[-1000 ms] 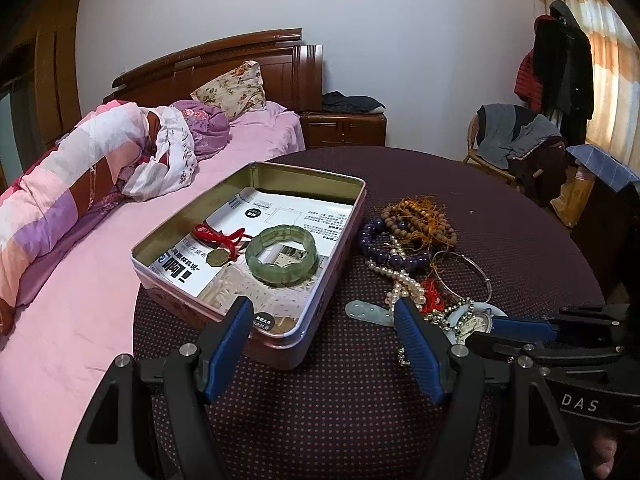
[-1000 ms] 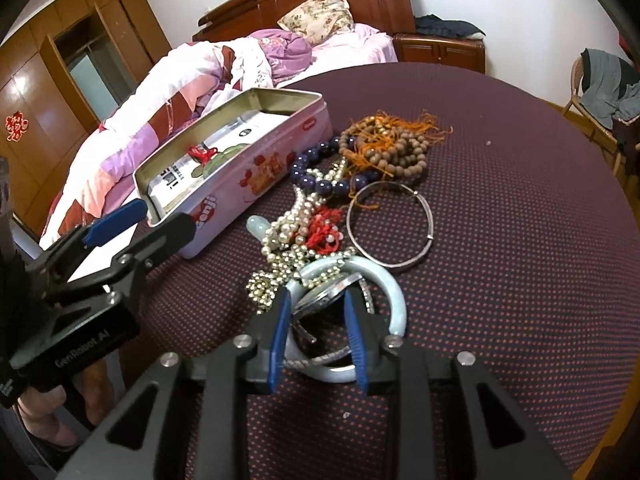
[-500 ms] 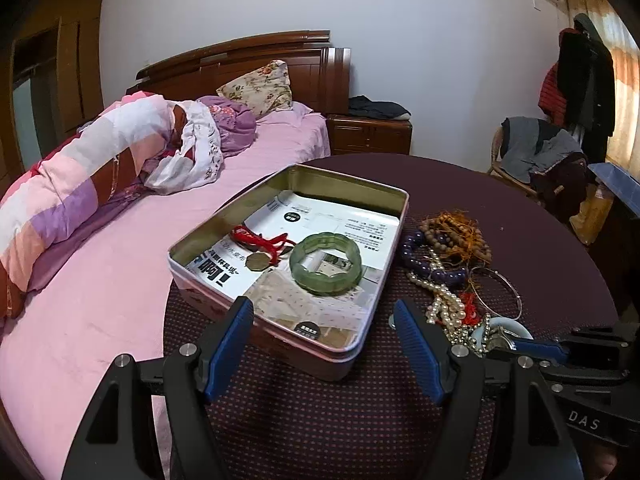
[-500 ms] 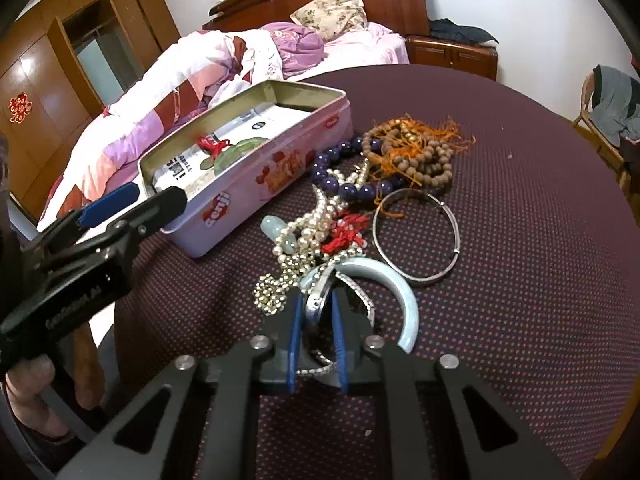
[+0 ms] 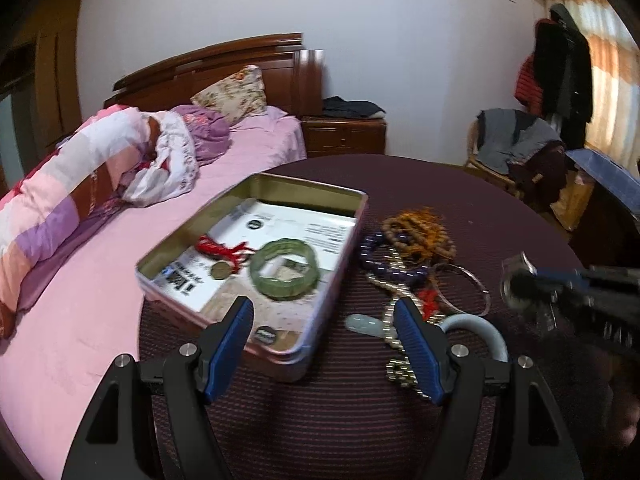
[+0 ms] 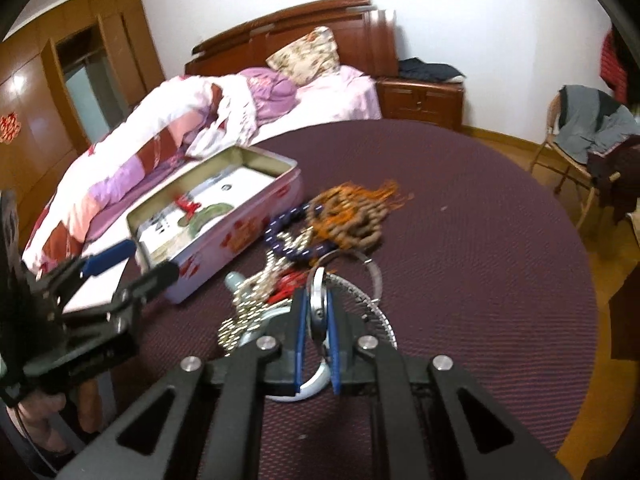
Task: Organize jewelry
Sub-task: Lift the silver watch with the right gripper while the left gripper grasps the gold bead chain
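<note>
Right gripper [image 6: 316,316] is sitting nearest the camera with its blue jaws pinched narrow on a small silver watch [image 6: 318,308], holding it edge-up just above the jewelry heap. Left gripper [image 5: 324,344] is hanging wide with nothing between its jaws, hovering over the near edge of the round table [image 5: 500,208], one finger in front of the tin's near corner and the other over the pile. Right under the watch a pale blue-white bangle [image 5: 476,330] is lying on the dotted purple cloth, touching a tangle of pearl strands [image 6: 256,292] and a bit of red cord [image 5: 428,300]. Just beyond that, a thin silver bangle [image 5: 464,288] is resting beside dark purple beads [image 6: 288,240], and farther back a heap of brown wooden beads with orange tassels [image 6: 352,216] is sitting toward the table's middle. The pink metal tin [image 5: 320,316] is lying open along the table's left edge, next to the bed; inside it a green jade bracelet [image 5: 284,276] is lying flat on printed paper, with a red-corded pendant [image 5: 222,258] just beside it. Past the table a pink bed [image 5: 100,280] with a rolled quilt is filling the back left.
</note>
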The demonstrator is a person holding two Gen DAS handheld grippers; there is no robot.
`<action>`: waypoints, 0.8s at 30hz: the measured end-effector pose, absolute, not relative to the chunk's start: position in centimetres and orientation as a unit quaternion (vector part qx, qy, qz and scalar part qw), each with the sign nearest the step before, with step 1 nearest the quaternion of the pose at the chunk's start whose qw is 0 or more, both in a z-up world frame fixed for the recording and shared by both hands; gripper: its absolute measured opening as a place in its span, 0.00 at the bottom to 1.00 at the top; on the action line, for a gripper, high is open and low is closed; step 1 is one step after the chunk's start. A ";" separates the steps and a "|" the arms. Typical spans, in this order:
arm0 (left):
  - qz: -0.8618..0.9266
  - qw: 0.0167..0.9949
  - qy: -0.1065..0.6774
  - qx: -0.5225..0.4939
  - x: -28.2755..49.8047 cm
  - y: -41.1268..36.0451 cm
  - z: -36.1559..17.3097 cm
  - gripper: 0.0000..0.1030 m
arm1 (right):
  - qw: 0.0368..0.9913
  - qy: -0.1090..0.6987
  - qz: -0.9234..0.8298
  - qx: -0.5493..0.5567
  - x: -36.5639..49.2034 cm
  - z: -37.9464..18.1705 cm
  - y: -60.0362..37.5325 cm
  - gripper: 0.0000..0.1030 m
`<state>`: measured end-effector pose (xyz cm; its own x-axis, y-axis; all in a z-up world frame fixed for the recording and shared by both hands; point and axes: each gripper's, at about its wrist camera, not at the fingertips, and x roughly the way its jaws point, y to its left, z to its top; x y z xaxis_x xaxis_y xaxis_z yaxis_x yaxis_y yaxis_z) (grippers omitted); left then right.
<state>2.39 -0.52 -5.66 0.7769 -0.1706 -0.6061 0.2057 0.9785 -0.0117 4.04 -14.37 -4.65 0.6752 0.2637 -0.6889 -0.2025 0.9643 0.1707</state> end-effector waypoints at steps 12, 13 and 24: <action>-0.153 0.919 0.359 0.056 2.3 -4.3 -8.1 0.71 | 0.913 0.385 0.118 0.066 4.3 -5.7 -16.3 0.13; -0.154 0.917 0.364 0.053 2.4 -4.2 -8.3 0.71 | 0.913 0.385 0.119 0.067 4.2 -5.8 -16.3 0.13; -0.193 0.888 0.417 0.022 3.2 -4.1 -9.7 0.25 | 0.910 0.390 0.126 0.065 4.2 -6.2 -16.0 0.12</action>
<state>3.25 -4.08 -9.73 0.5775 -0.3240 -0.7493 0.3614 0.9245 -0.1212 4.18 -15.99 -6.19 0.6647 0.2795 -0.6929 -0.1777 0.9599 0.2167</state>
